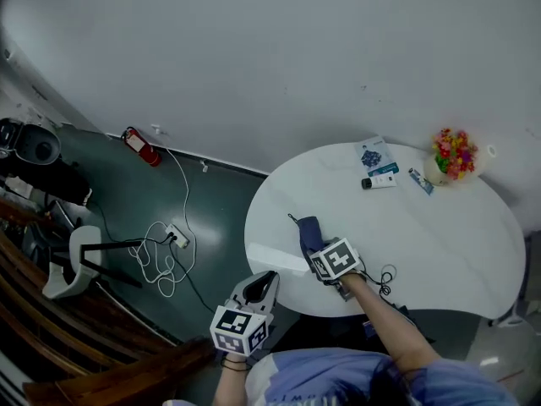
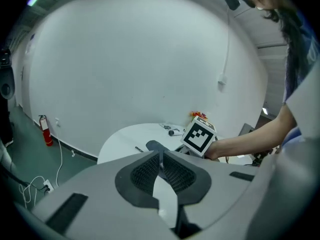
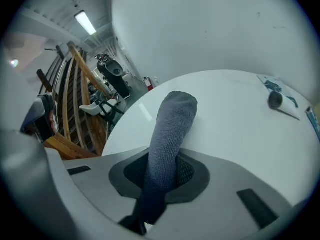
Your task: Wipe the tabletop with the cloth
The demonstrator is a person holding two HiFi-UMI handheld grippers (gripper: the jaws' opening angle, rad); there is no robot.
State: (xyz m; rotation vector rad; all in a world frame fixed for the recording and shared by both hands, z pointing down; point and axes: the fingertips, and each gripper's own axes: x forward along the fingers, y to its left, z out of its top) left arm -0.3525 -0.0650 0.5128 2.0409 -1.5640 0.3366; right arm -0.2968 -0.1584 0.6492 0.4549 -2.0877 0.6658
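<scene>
On the floor at the far left, well clear of the work, lie a red fire extinguisher [image 1: 139, 146] and a loose white cable [image 1: 165, 256]. Next along, the left hand-held gripper [image 1: 262, 282] hangs off the near-left edge of the white counter [image 1: 439, 252], over the floor rather than over the top. Its own view shows the jaws brought together with nothing between them, so it takes no part for now.

Just to its right, the right hand-held gripper [image 1: 314, 248] is over the near-left part of the counter, jaws clamped on the cloth [image 1: 308, 230]. The cloth is a dark grey-blue knit bundled into a roll. In the right gripper view it [image 3: 172, 129] sticks out ahead of the jaws toward the counter's left rim. Whether its far end presses flat on the surface or only brushes it cannot be told.

Farther right, near the wall, sit a leaflet [image 1: 373, 154], a small tube [image 1: 379, 182] and a pot of bright flowers [image 1: 454, 154].

As for progress, the cloth is gripped and at the surface, so the pick-up looks done. The top shows no streak or damp trace (a glossy white surface would hardly show one), so how much is wiped cannot be read. I judge that most of the counter is left to do, including the wide middle and right and the strip around the small things.
</scene>
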